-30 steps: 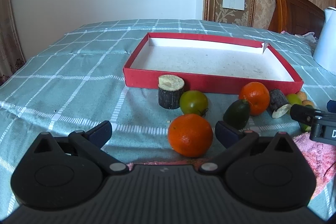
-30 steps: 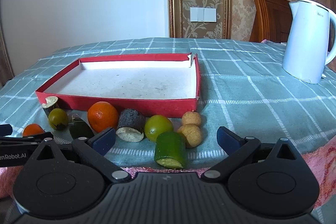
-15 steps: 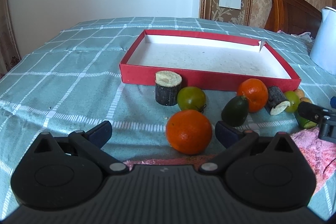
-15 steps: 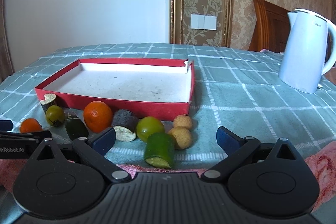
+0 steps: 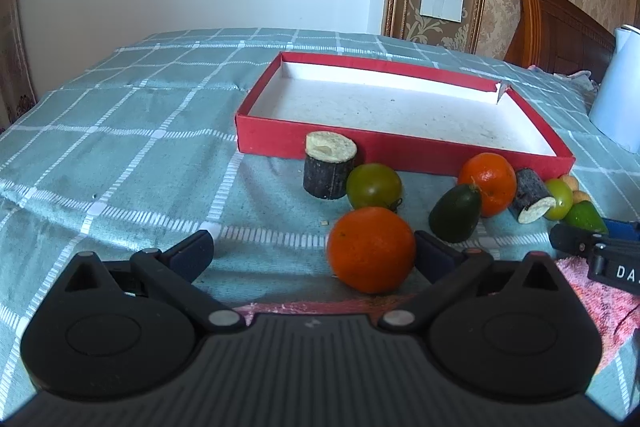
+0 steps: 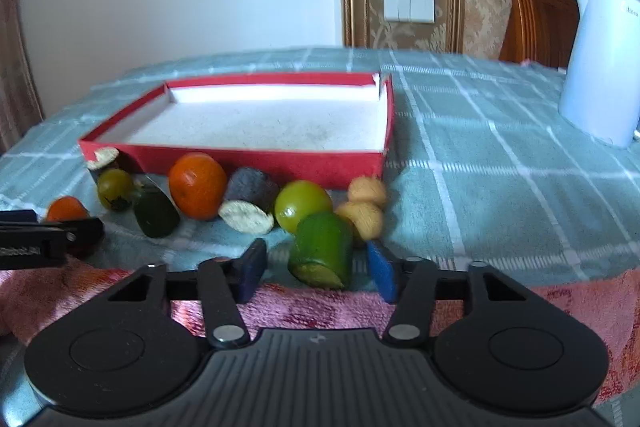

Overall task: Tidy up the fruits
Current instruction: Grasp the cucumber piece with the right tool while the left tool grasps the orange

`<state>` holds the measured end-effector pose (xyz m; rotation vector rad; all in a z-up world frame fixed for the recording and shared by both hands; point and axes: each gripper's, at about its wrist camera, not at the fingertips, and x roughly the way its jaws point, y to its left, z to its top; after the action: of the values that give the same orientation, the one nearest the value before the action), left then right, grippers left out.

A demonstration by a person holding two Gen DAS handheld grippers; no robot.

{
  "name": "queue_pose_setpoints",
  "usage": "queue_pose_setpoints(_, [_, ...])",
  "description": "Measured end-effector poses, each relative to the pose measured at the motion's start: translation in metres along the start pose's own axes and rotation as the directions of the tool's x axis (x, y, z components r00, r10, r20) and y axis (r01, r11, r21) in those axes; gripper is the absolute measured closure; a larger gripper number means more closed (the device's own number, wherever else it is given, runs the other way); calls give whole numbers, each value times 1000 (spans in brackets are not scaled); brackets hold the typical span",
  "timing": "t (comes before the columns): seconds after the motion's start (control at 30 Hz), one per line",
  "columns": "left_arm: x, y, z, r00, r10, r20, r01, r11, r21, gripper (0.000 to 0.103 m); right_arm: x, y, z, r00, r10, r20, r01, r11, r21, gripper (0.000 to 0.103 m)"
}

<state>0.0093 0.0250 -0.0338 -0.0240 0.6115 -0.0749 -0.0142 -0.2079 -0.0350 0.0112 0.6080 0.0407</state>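
An empty red tray [image 5: 400, 153] [image 6: 256, 159] lies on the checked cloth, with fruits in a row in front of it. My left gripper [image 5: 314, 253] is open, and a near orange [image 5: 371, 249] sits between its fingers, close to the right one. Behind are a dark log piece [image 5: 329, 169], a green fruit [image 5: 374, 185], an avocado [image 5: 456, 213] and a second orange [image 5: 488, 183]. My right gripper [image 6: 318, 273] is half closed around a green cylinder piece [image 6: 322, 251], with gaps on both sides.
A white kettle [image 6: 600, 59] stands at the right. A pink towel [image 6: 320, 307] lies at the near edge. Two tan balls [image 6: 366, 203], a green fruit [image 6: 302, 205] and a cut log [image 6: 250, 201] sit near the cylinder. A wooden chair [image 6: 532, 15] stands behind.
My right gripper has narrowed its fingers and moved forward so the green cylinder is between them. My left gripper has shifted slightly, with the near orange still between its open fingers.
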Motion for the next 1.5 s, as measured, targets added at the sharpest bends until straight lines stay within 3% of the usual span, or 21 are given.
queue_pose_setpoints(0.13, [-4,2,-3,1000,-9,14,9,1000,6,0,-1,4,-1,1000,-28,5,28,999,-15,58])
queue_pose_setpoints(0.2, [-6,3,-4,1000,-14,17,14,1000,6,0,-3,5,-2,1000,-20,9,20,1000,-20,70])
queue_pose_setpoints(0.63, [-4,-14,0,998,-66,15,64,995,76,0,-4,2,-2,1000,-6,9,6,1000,-6,71])
queue_pose_setpoints(0.77, [1,-10,-3,997,-76,-8,77,997,27,0,-4,2,-2,1000,-6,8,6,1000,-6,71])
queue_pose_setpoints(0.97, [-4,-7,-4,997,-72,40,71,997,25,1,-4,2,-2,1000,-5,9,5,1000,-5,71])
queue_pose_setpoints(1.0, [-4,-8,-4,997,-71,38,70,997,32,3,-3,2,-2,1000,-5,9,5,1000,-5,71])
queue_pose_setpoints(1.07, [-3,-10,-4,997,-68,27,67,997,48,26,-3,3,-2,1000,-5,9,5,1000,-4,71])
queue_pose_setpoints(1.13, [-2,-13,-5,999,-49,24,47,997,65,33,-3,2,-2,1000,-5,9,5,1000,-4,71])
queue_pose_setpoints(1.2, [-4,-15,-6,996,-88,32,85,993,76,57,-3,2,-2,1000,-5,9,5,1000,-5,71])
queue_pose_setpoints(1.37, [-5,-23,-9,994,-99,49,92,987,130,63,-3,2,-3,1000,-4,9,4,1000,-5,71])
queue_pose_setpoints(1.5, [-3,-13,-5,989,-146,35,142,986,86,63,-3,4,-2,1000,-4,11,4,1000,-11,71])
